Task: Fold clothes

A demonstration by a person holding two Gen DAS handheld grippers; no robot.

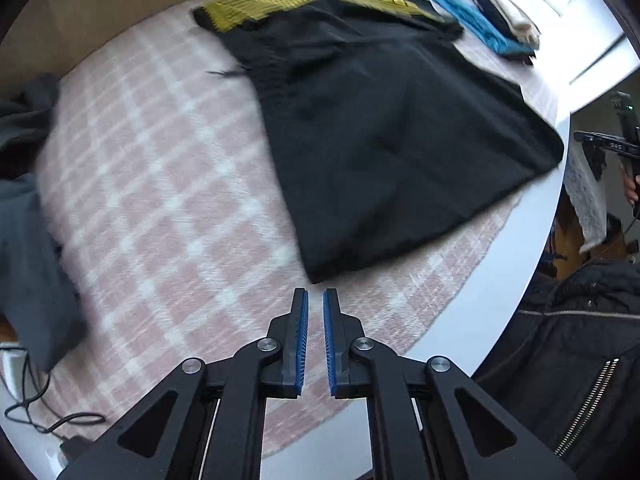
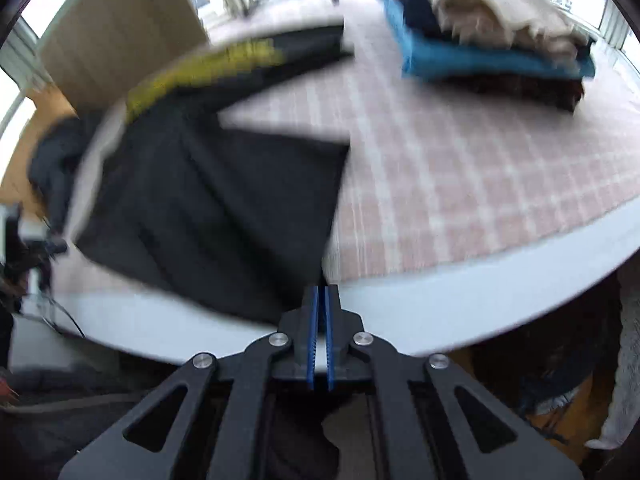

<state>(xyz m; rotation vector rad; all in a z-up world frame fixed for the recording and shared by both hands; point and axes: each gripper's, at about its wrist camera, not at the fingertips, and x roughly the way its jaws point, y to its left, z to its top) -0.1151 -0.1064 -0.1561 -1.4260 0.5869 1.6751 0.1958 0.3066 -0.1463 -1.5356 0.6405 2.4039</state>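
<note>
A black garment [image 1: 380,140] with a yellow patterned band [image 1: 280,4] at its far end lies spread on a pink checked cloth [image 1: 160,200]. My left gripper [image 1: 316,296] hovers just short of the garment's near corner, its blue pads almost together and nothing between them. In the right wrist view the same garment [image 2: 208,200] is blurred and runs down over the table edge to my right gripper [image 2: 321,292]. The right gripper is shut on that corner of the black fabric.
A stack of folded clothes [image 2: 480,40] with a blue piece sits at the far right, also seen as the stack [image 1: 480,20]. A grey garment [image 1: 28,240] lies at the left. The white table rim [image 1: 500,280] curves close by. A person's dark zipped jacket [image 1: 580,340] is at the right.
</note>
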